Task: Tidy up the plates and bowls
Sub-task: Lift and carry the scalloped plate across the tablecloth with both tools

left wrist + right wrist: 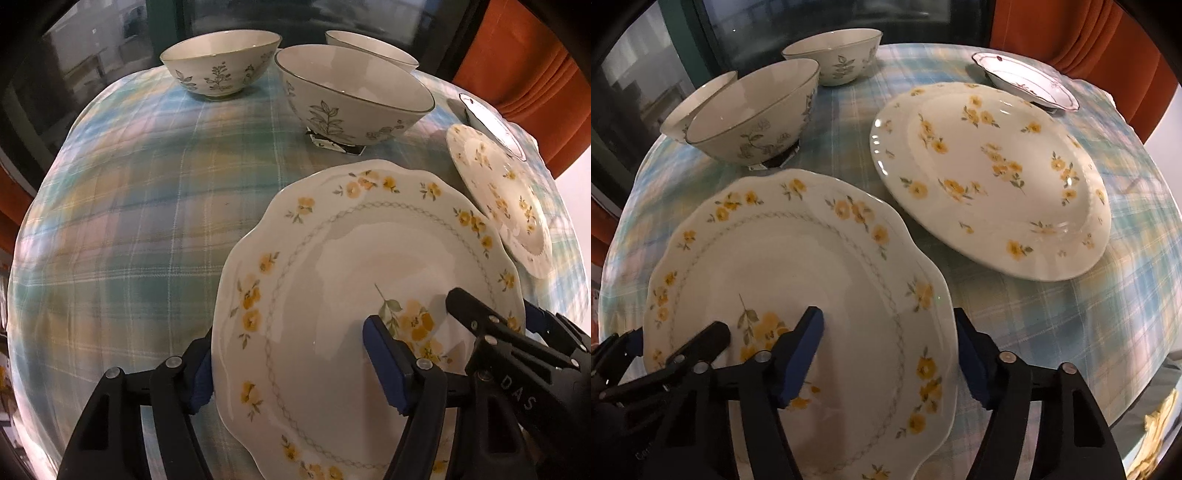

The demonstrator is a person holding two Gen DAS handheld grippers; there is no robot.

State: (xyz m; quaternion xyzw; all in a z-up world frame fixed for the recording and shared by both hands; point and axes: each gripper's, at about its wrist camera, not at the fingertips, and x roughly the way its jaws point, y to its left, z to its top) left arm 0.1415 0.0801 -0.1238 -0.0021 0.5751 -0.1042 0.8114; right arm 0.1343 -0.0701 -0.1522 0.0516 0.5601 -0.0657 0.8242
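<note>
A scalloped plate with yellow flowers (332,280) (798,280) sits at the near side of the table. My left gripper (291,365) straddles its left rim, one blue pad under or outside the rim and one on top. My right gripper (890,362) straddles its right rim the same way. Neither clearly pinches the rim. A second yellow-flower plate (990,177) (498,192) lies to the right. Three leaf-pattern bowls (221,62) (351,99) (373,46) stand at the back. A small white dish (1023,79) is at the far right.
The round table wears a blue-green plaid cloth (129,221). The nearest bowl stands on a dark coaster (336,146). An orange curtain (1089,37) hangs behind on the right, dark windows behind the bowls.
</note>
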